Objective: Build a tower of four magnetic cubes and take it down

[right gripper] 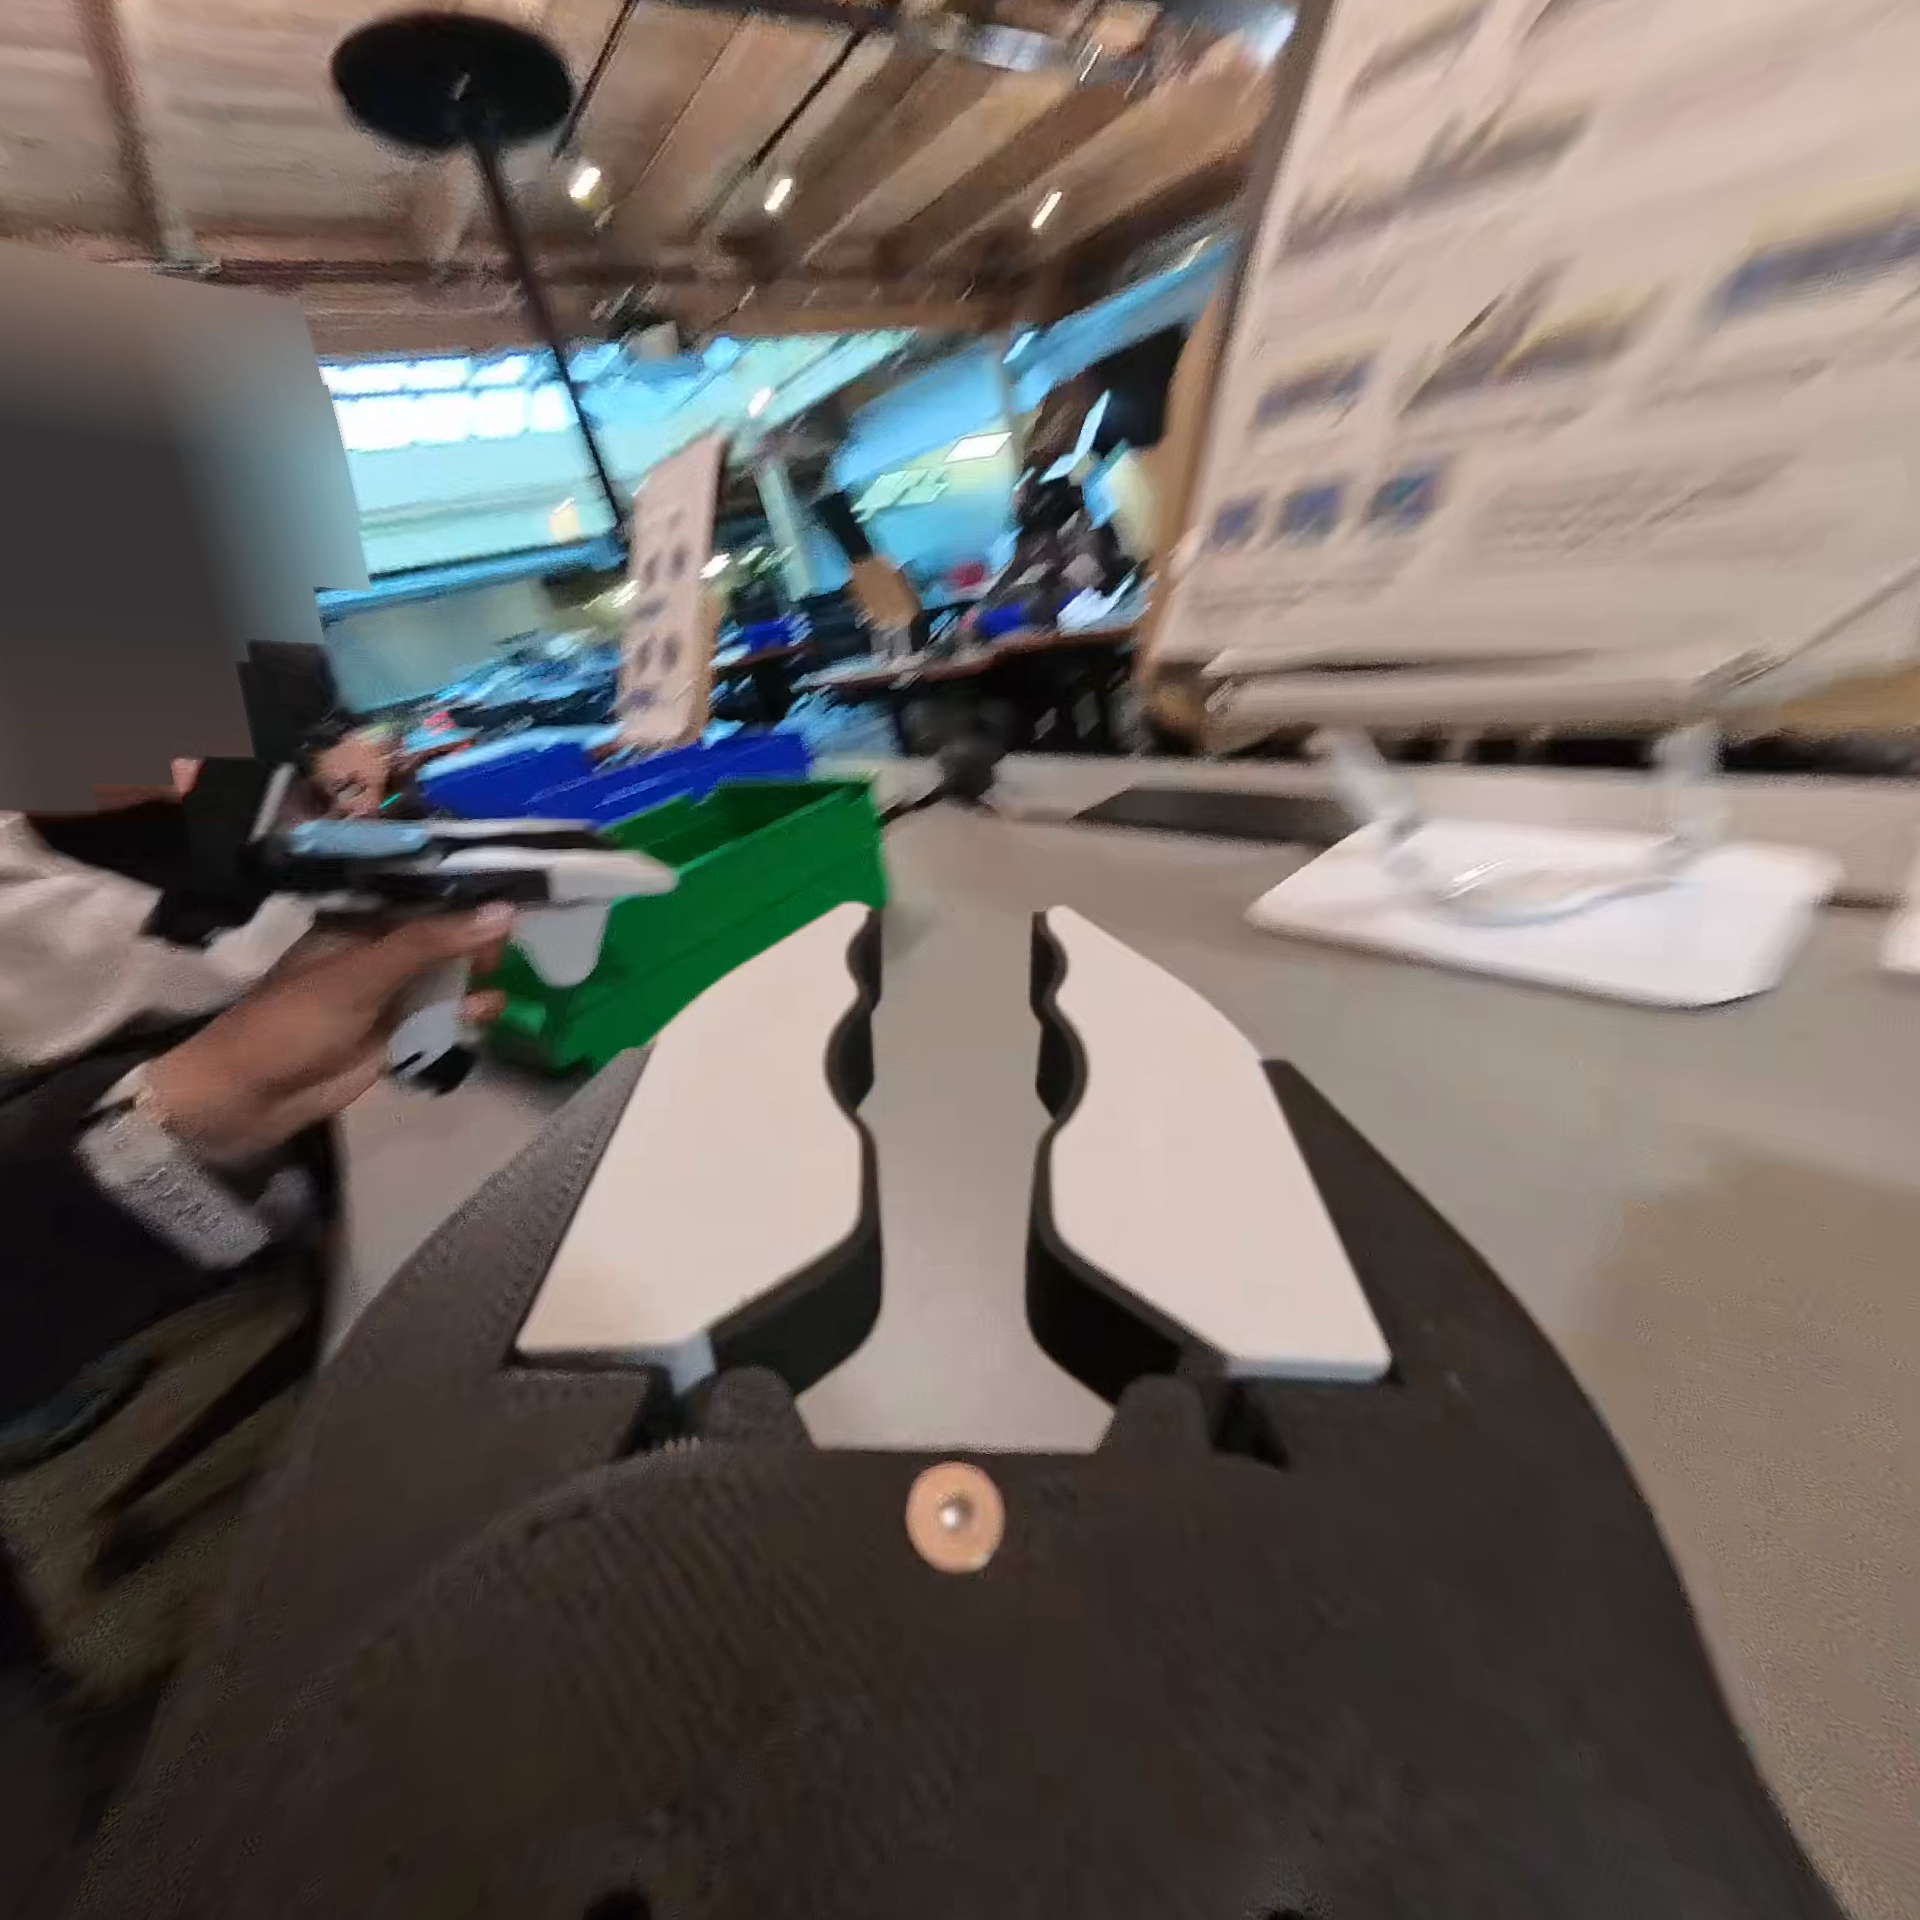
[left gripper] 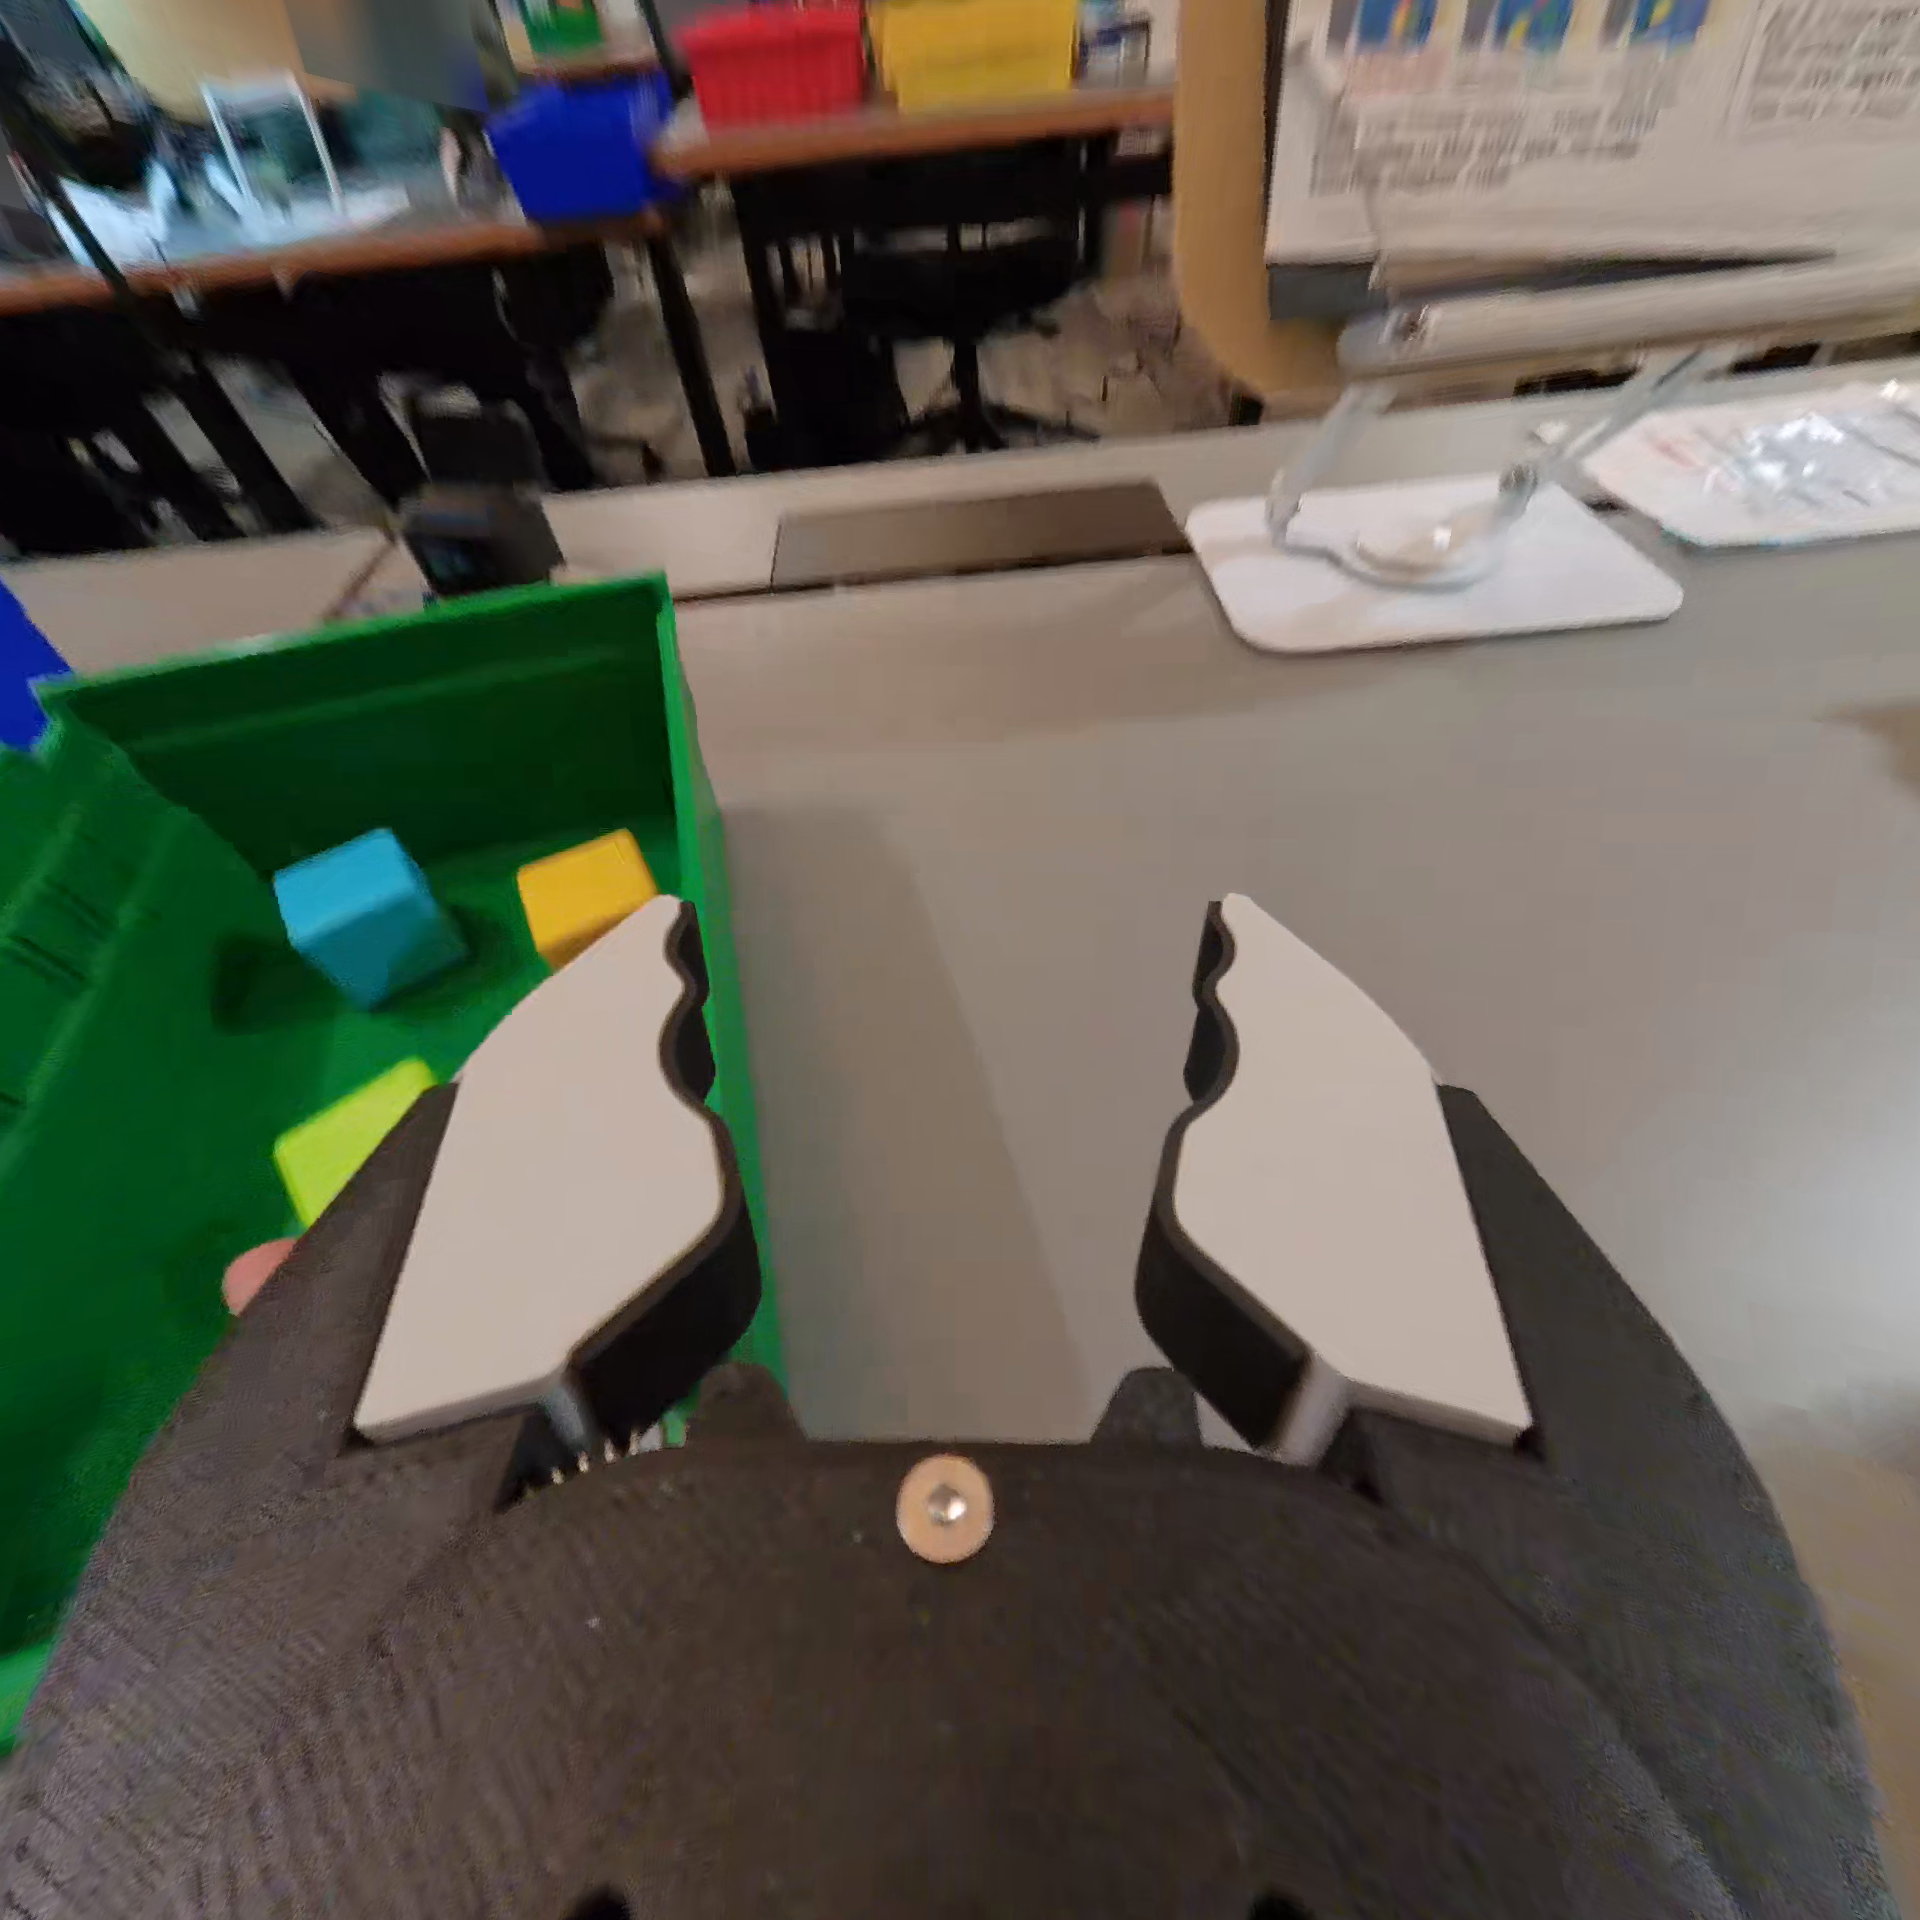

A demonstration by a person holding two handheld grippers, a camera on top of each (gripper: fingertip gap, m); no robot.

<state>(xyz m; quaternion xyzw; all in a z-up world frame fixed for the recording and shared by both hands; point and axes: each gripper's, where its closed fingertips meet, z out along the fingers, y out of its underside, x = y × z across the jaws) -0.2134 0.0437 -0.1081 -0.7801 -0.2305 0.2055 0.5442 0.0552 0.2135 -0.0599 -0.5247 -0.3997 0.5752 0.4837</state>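
Green bin stands on the grey worktop at its left side, open-topped, with a blue cube, a yellow cube and a lime cube lying apart from one another on its floor. To the right on the same worktop sits a white flat base carrying a clear stand that props up a large printed poster board, and a clear plastic packet lies beyond it. Behind the worktop the room shows wood-topped desks with red, yellow and blue crates, a black office chair, and in the right wrist view a timber ceiling with lamps. The left tool has its jaws spread wide with nothing between them; it hovers over the bin's right wall, its left finger above the bin's interior near the yellow cube and its right finger above bare worktop. The right tool has its jaws drawn close with a narrow gap, holding nothing, pointed low across the worktop toward the bin. In that view a person's hand grips the left tool's handle, holding it level at the bin's near end; the picture is blurred.
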